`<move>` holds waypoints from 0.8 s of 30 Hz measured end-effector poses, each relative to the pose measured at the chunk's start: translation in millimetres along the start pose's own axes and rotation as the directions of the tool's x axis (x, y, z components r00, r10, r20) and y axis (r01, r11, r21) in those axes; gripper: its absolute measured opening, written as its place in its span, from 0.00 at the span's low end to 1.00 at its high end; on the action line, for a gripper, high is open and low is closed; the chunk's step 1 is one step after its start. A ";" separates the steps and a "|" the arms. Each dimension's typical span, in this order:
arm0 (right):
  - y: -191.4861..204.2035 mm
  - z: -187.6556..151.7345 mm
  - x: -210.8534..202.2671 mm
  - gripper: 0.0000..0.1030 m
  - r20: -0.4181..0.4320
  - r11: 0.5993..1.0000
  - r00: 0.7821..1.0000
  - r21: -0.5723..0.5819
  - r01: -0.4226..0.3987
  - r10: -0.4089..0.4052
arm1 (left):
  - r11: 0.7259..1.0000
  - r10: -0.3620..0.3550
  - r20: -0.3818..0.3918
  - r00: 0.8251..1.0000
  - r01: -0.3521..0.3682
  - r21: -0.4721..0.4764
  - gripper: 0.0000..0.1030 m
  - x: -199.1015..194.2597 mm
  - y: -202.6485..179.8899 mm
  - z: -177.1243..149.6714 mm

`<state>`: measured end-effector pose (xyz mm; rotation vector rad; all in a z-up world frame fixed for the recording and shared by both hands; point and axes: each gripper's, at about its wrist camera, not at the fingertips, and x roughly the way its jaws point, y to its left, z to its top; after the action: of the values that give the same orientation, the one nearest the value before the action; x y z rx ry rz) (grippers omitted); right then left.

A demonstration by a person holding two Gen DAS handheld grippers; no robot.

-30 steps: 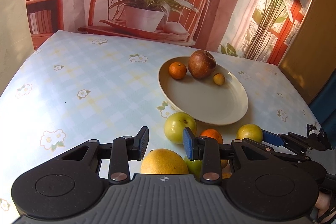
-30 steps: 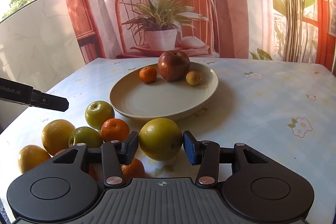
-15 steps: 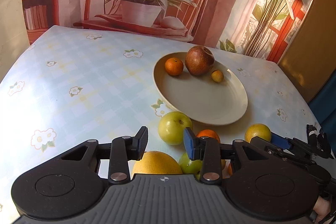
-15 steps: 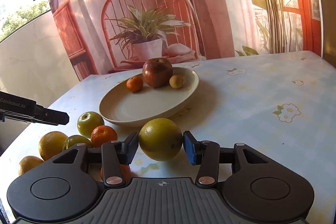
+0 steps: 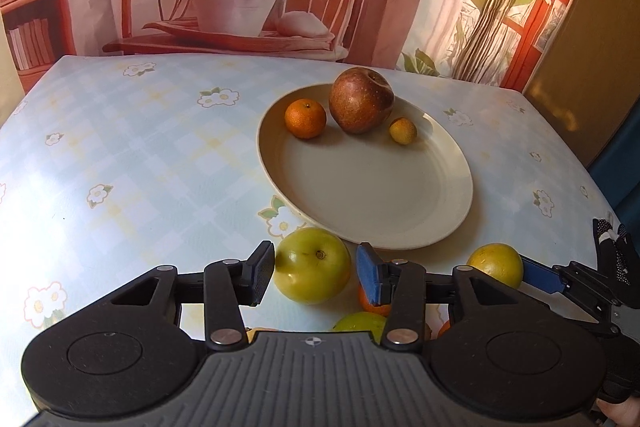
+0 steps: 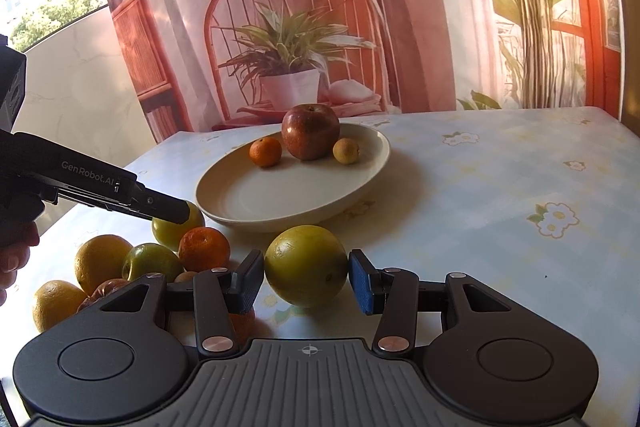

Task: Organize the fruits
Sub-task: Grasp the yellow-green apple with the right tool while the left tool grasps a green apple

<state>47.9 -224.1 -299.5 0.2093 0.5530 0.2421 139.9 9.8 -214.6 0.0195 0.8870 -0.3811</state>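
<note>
Fruits are only partly sorting out onto the oval cream ceramic plate [image 5: 372,211], which is sitting toward the far right part of the flowered, pale blue checked surface [image 5: 120,155]: a big dark red apple [image 5: 361,101], a small orange tangerine [image 5: 305,118] and a tiny yellow round fruit [image 5: 403,131] are already lying along its far rim, while most of the plate is showing bare. Still waiting near the surface's near edge is a loose cluster, including two oranges [image 6: 100,261], a green apple [image 6: 150,263] and another tangerine [image 6: 204,249]. The left tool [image 5: 314,275] is straddling a yellow-green apple [image 5: 313,271] just beside the plate's near rim; its jaws have just been opening and are standing apart, not pressing. The right tool [image 6: 306,281] is clamping a large yellow-green citrus [image 6: 306,265], probably headed plateward next. Judging by this, well under half is done.
</note>
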 end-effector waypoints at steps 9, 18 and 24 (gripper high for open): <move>-1.8 0.1 1.5 0.42 -0.005 1.000 1.000 0.002 -0.005 0.005 | 1.000 -0.003 -0.027 1.000 0.003 -0.009 0.50 9.0 3.7 1.4; -2.2 0.3 1.6 0.42 -0.006 1.000 1.000 0.003 -0.005 0.005 | 1.000 -0.007 -0.061 0.998 0.006 -0.018 0.49 17.3 3.4 -1.5; -2.1 -0.5 1.8 0.42 -0.005 1.000 1.000 0.004 -0.007 0.007 | 0.999 -0.006 -0.057 0.998 0.004 -0.035 0.48 14.1 6.0 -4.0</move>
<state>49.4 -225.5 -301.4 0.2141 0.5583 0.2484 146.9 11.5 -228.6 -0.0043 0.9507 -0.3710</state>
